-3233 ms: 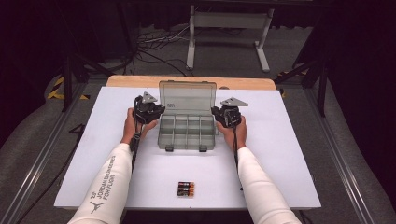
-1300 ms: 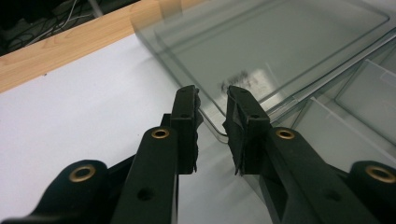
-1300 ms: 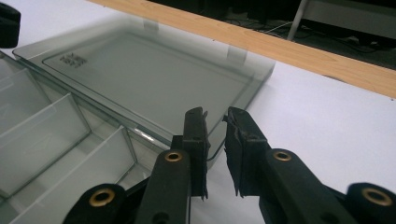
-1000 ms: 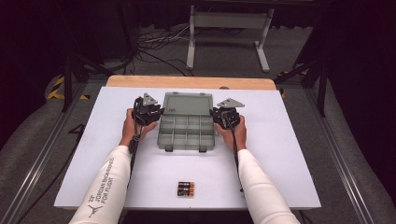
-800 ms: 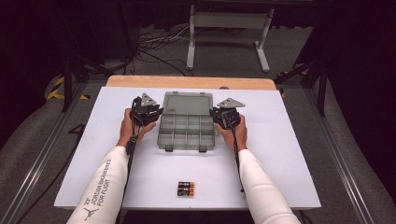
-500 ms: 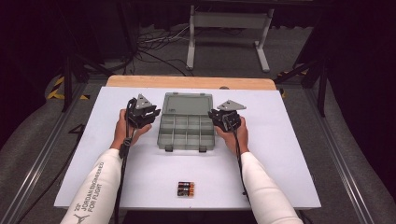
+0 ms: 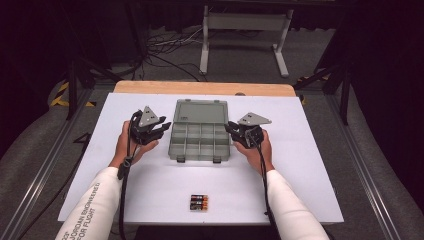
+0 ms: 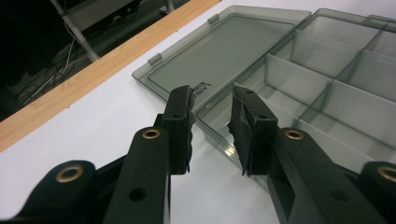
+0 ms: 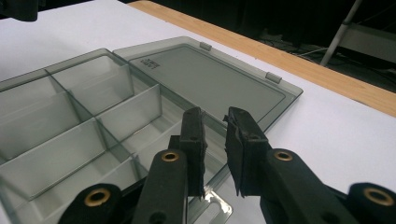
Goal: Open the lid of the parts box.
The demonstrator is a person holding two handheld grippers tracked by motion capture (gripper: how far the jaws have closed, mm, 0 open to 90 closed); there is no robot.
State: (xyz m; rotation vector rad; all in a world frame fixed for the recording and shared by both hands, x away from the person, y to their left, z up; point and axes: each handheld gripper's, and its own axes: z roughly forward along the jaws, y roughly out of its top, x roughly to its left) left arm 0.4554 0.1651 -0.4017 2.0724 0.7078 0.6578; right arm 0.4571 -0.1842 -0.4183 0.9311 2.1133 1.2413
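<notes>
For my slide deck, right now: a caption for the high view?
Two hand-held grippers, left and right, flank an open grey plastic compartment box; batteries lie nearer.

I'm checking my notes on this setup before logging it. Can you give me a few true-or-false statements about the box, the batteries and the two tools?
1. The box lies open, its lid flat on the table. True.
2. The batteries sit in one of the box's compartments. False: they lie on the table near its front edge, apart from the box.
3. The left tool grips the lid. False: its jaws stand apart with nothing between them, by the box's corner.
4. The right tool is open at the box's side. True.
5. The compartments that show hold nothing. True.
6. Both tools are on the same side of the box. False: one is at each side.
</notes>
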